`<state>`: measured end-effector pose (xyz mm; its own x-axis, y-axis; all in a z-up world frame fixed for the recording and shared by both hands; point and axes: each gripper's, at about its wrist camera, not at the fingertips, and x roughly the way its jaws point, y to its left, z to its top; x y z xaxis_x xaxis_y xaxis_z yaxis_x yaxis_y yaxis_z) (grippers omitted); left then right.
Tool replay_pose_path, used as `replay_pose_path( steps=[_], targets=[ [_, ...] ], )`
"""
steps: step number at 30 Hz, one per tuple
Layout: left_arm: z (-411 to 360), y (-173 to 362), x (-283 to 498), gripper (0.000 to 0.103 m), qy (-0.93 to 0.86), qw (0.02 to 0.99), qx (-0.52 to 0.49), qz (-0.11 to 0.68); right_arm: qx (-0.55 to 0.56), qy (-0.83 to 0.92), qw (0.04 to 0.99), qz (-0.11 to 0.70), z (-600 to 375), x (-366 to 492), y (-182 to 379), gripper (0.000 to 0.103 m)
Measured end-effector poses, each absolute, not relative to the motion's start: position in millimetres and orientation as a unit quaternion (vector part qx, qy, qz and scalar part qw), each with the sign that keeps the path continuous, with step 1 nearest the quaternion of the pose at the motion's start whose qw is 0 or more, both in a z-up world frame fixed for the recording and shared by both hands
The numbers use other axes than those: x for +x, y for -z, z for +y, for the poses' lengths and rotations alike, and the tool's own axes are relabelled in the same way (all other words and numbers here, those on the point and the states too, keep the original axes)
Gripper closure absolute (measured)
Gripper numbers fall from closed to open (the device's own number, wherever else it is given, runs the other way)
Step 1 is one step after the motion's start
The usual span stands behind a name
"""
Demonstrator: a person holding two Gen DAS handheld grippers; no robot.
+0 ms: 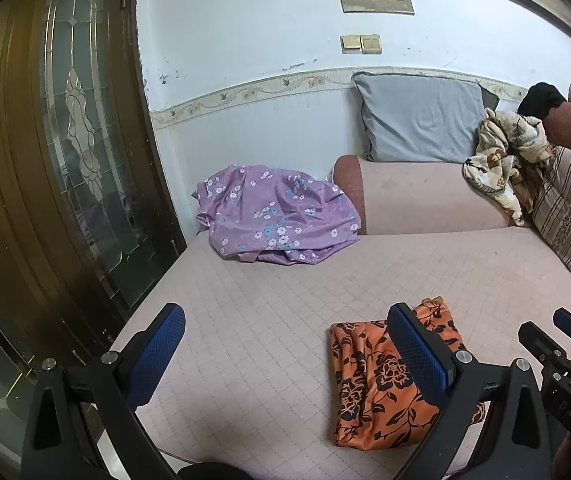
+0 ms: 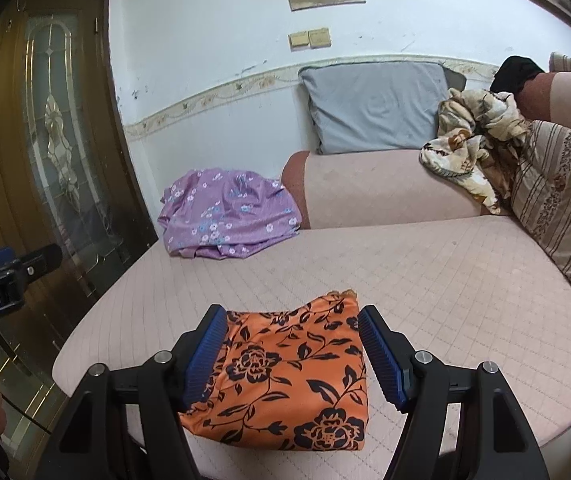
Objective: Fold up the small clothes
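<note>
- On the pink mattress [image 2: 445, 280], my folded orange garment [image 2: 293, 372] lies near the front edge
- Purple cloth [image 2: 225, 216] sits well behind the orange garment; I'd fetch it next
- Left gripper [image 1: 285, 360] and right gripper [image 2: 291, 360] both spread, holding nothing; I'd lift clear of that fold

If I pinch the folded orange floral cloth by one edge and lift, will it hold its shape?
Probably not. The orange floral cloth looks thin and soft, with rumpled edges, so its layers would likely droop and fall open. It seems light, so a push across the quilted sofa seat may bunch it rather than slide it.
</note>
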<state>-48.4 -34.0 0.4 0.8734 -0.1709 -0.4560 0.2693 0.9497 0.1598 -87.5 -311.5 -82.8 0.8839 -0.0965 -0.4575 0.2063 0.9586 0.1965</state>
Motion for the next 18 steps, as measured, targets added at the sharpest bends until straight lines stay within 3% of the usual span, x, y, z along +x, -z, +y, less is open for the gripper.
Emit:
replay_pose_path(
  steps=[18],
  targets=[
    [-28.7,0.8,-49.0,0.002,0.146,0.960,0.091,0.222,0.102,0.075,0.960,0.248,-295.3,-79.8,88.5,0.031]
  ],
)
